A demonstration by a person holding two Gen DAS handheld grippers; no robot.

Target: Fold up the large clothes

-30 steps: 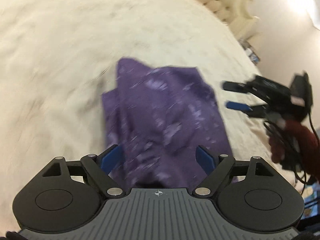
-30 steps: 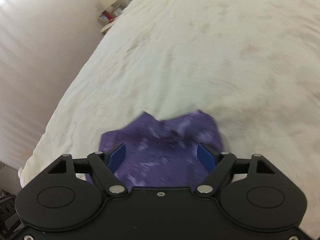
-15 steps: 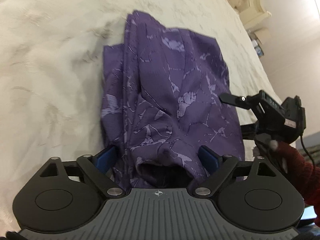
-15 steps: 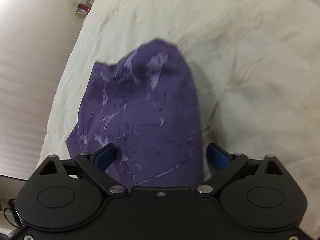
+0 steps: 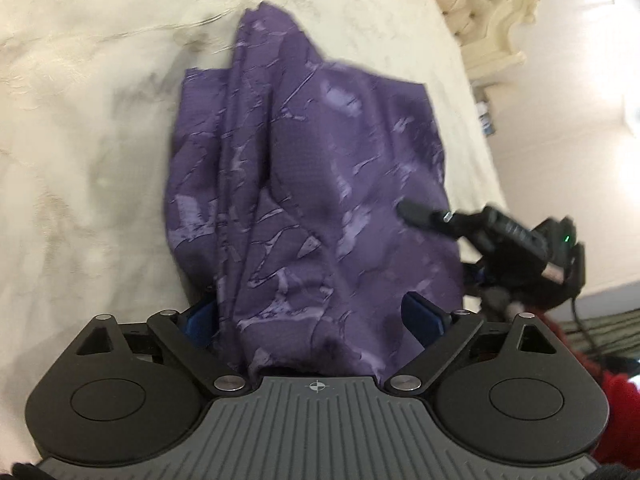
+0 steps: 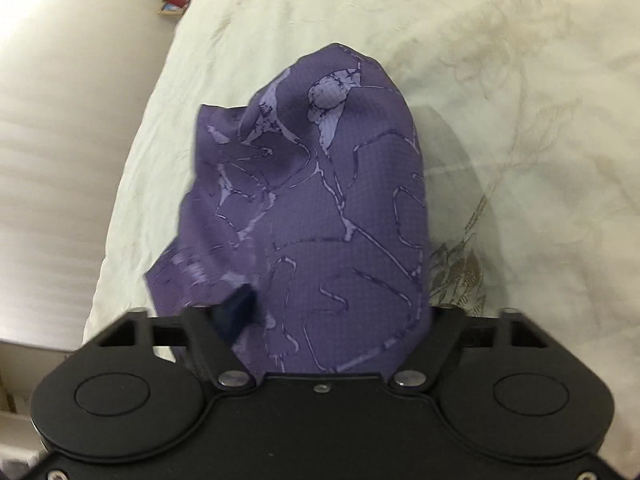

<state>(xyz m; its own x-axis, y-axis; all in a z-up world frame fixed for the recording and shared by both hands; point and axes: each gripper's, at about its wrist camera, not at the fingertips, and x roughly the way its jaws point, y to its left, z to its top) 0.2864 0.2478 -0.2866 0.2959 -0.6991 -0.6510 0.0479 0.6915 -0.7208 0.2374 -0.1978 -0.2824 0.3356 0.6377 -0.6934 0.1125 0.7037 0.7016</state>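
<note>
A purple patterned garment [image 5: 320, 184] lies bunched on the cream bed. My left gripper [image 5: 312, 316] sits at its near edge. Its jaws are opening, and a thick fold of cloth runs between the blue pads [image 5: 424, 316] without being pinched. My right gripper [image 5: 436, 242] reaches onto the garment's right edge in the left wrist view. In the right wrist view the garment [image 6: 320, 200] billows up between the jaws of the right gripper [image 6: 336, 312]. These jaws are closing: the left pad [image 6: 236, 312] is blurred and swings inward against the cloth. The right pad is hidden behind the fabric.
The cream quilted bedspread [image 5: 80, 160] spreads wide on the left and far side of the garment. A tufted headboard [image 5: 480, 8] stands at the top right. The bed's edge and a wall [image 6: 60, 160] lie left in the right wrist view. A person's red sleeve [image 5: 616, 400] holds the right gripper.
Both grippers have sunk toward the garment, which now fills more of each view. The right gripper's left pad has swung inward. In the left wrist view the right gripper has moved onto the cloth's edge.
</note>
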